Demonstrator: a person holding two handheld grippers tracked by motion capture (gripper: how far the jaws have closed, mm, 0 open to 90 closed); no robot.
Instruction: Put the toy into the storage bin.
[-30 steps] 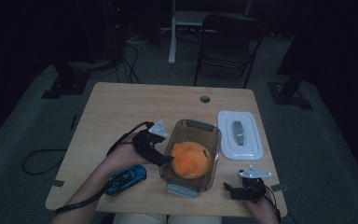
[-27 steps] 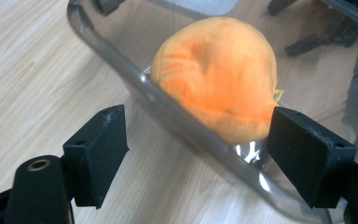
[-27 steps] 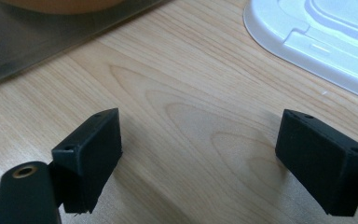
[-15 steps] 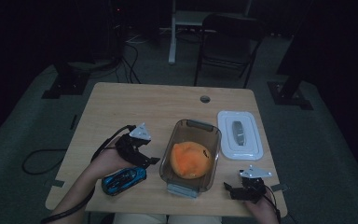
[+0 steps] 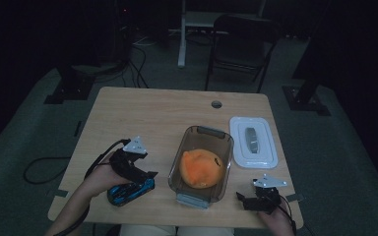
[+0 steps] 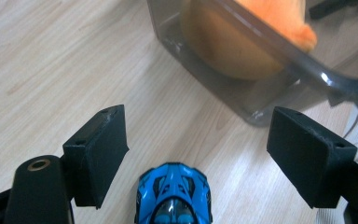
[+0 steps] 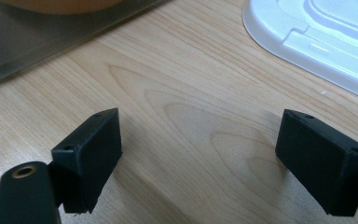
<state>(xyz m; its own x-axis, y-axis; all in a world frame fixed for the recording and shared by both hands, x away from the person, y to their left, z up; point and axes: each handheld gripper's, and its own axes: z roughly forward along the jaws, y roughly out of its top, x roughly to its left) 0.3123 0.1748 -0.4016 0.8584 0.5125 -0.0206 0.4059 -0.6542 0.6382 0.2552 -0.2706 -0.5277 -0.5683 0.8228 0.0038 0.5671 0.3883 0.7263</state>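
**Left gripper over the blue toy car, jaws wide apart**

Gripper on the left (image 5: 137, 173) hangs over the blue toy car (image 5: 130, 191) near the front-left part of the wooden table (image 5: 147, 113), its jaws spread wide. In the left gripper view the blue toy car (image 6: 173, 193) lies on the wood between the two black jaws, nose pointing toward twelve o'clock, with bare table on both sides of it; neither pad touches it.

From the car, the clear plastic container (image 5: 201, 163) sits at about three o'clock, just beside it but apart. An orange plush toy (image 5: 202, 168) lies inside it. In the left gripper view the container's corner (image 6: 256, 70) shows at roughly one o'clock from the car.

At two o'clock from the container, close to it, a white lid (image 5: 253, 142) lies flat on the table.

At the front-right of the table, about four o'clock from the container, the right gripper (image 5: 248, 200) rests low near the edge. Its jaws stand wide apart with only bare wood between them, and the white lid (image 7: 317, 37) shows at one o'clock in the right gripper view.
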